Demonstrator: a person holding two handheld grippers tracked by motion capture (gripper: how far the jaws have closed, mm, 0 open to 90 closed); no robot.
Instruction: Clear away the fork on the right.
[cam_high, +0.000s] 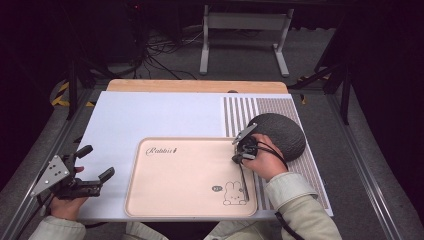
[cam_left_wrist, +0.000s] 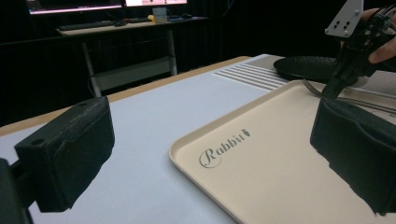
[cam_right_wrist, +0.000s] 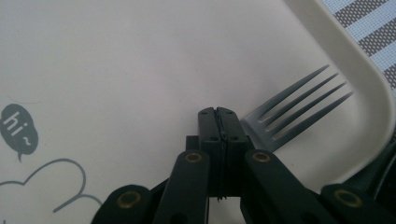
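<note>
I see my right gripper (cam_high: 242, 159) clamped tight on a fork (cam_right_wrist: 299, 105), which lies along the right edge of the beige tray (cam_high: 165, 200). My left gripper (cam_high: 92, 165) hangs wide and empty at the near left, beside the tray.

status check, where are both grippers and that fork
Right gripper shut, tips by the silver metal fork lying in the beige rabbit-print tray. Left gripper open, off the tray. Dark round hat beside the tray.
</note>
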